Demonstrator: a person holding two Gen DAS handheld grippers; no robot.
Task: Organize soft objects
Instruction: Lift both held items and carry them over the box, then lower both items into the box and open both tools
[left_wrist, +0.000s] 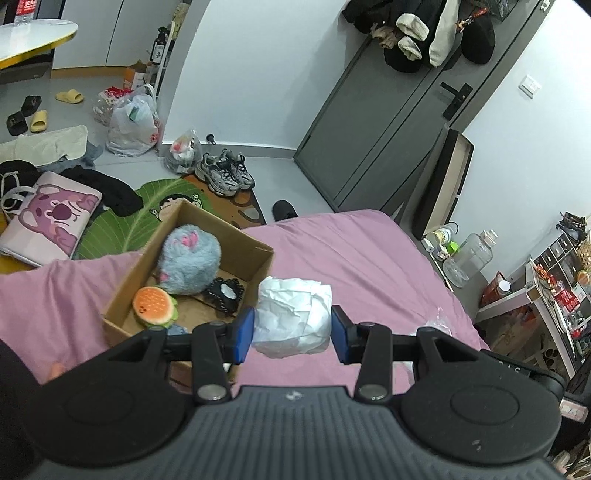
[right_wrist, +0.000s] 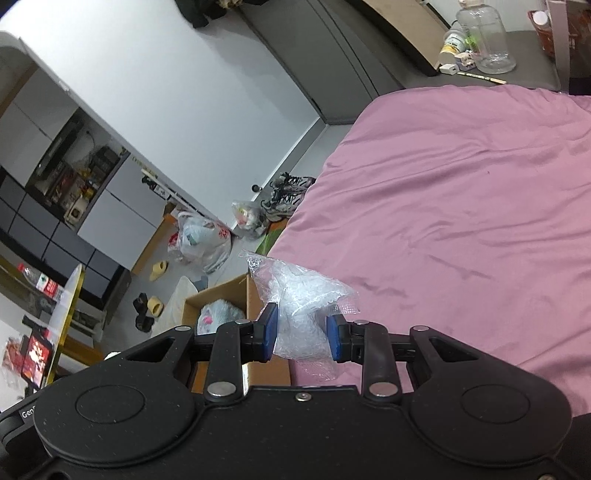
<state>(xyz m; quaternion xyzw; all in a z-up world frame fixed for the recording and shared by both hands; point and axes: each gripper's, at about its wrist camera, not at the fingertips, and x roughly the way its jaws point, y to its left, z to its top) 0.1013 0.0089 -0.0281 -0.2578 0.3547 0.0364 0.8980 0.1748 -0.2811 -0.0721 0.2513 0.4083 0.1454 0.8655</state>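
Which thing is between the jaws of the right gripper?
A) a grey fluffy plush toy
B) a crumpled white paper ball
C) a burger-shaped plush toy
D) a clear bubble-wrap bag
D: in the right wrist view the right gripper has its blue pads pressed on the clear bubble-wrap bag, above the pink bedsheet.

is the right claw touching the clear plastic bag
Touching. The right wrist view shows the right claw with both blue pads pressed against the sides of the clear plastic bag, no gap visible.
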